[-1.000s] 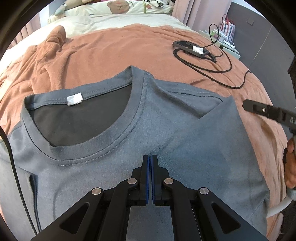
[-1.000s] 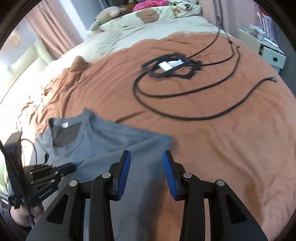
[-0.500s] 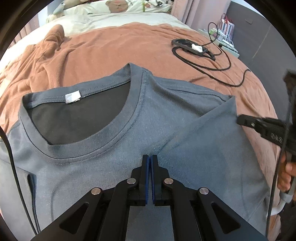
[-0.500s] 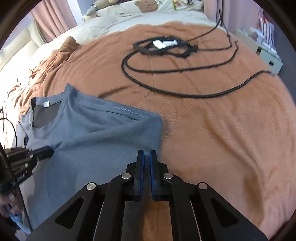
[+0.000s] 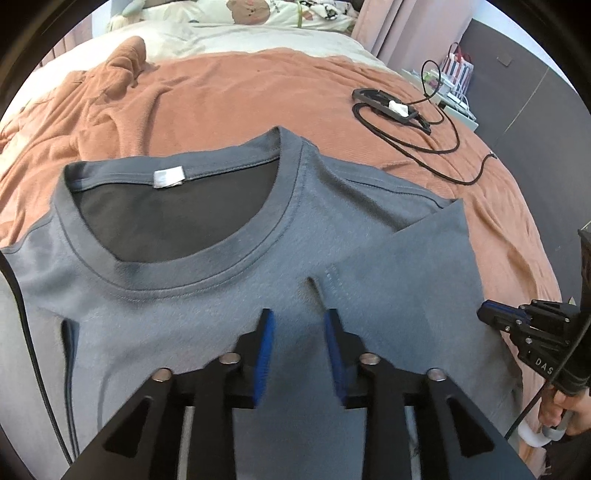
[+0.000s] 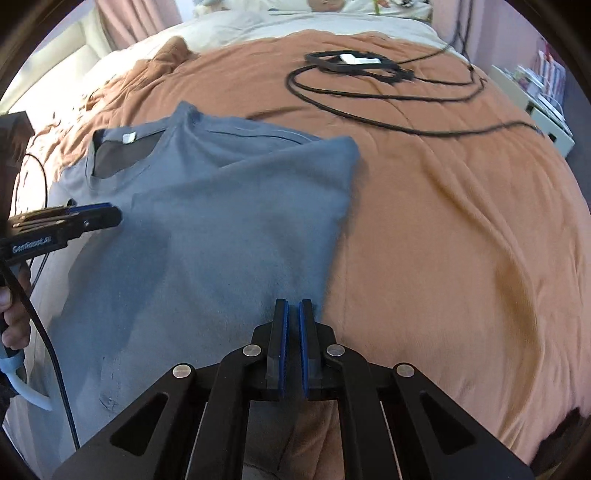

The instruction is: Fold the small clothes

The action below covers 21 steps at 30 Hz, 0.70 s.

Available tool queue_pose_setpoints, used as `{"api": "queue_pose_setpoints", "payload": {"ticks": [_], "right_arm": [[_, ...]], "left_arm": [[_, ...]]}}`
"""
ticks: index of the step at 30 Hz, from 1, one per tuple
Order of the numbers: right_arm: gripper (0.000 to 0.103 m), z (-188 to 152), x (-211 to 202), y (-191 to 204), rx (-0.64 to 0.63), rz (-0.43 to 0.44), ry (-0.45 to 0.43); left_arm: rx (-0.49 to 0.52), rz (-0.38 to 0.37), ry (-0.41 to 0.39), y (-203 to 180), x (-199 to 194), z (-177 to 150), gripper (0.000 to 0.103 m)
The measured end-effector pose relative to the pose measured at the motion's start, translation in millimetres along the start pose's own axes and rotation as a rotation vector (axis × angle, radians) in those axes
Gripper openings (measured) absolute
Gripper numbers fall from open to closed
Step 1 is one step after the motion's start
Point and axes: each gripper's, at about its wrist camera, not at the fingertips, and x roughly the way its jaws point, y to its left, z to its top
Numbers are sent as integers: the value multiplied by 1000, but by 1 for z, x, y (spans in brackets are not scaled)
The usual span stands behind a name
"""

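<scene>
A grey-blue T-shirt point(image 5: 229, 295) lies front up on the orange blanket point(image 5: 240, 92), its collar with a white label point(image 5: 168, 176) toward the pillows. Its right sleeve is folded inward across the chest point(image 6: 258, 206). My left gripper point(image 5: 299, 317) hovers over the chest just below the sleeve hem. Its jaws are opening, and cloth lies under them but is not pinched. In the right wrist view the left gripper point(image 6: 110, 218) enters from the left. My right gripper point(image 6: 293, 308) is shut, with its tips at the shirt's right folded edge and nothing seen between the pads. It also shows in the left wrist view point(image 5: 491, 314).
A black cable point(image 6: 406, 125) loops across the blanket beyond the shirt, beside a black frame with a white piece point(image 6: 354, 61). Pillows and a plush toy point(image 5: 243, 7) lie at the bed's head. A white bedside unit point(image 6: 543, 110) stands at the right. A person's hand point(image 5: 561, 413) holds the right gripper.
My left gripper went from shut to open over the folded sleeve. My right gripper closed, then moved left and down from above the bare blanket to the shirt's right edge.
</scene>
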Motion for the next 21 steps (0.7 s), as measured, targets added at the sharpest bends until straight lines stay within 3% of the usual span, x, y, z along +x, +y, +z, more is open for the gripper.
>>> {"api": "queue_pose_setpoints", "payload": {"ticks": [7,14,18,21], "right_arm": [[2,-22,-23,7,1,-7,-20],[2,-49,-48,18,-27,-99,14],[2,-64,-68,20,-7,-109,21],[3,-74,-96,28,-15,-119,-1]], "left_arm": [[-2,-20,-35,-1,-18,-14,39],[-12,-18,-43,-6,-49,-40,42],[-19,-11,-50,-9,-72,-64,52],[-19,-2,-55,-12,-93,-83,54]]}}
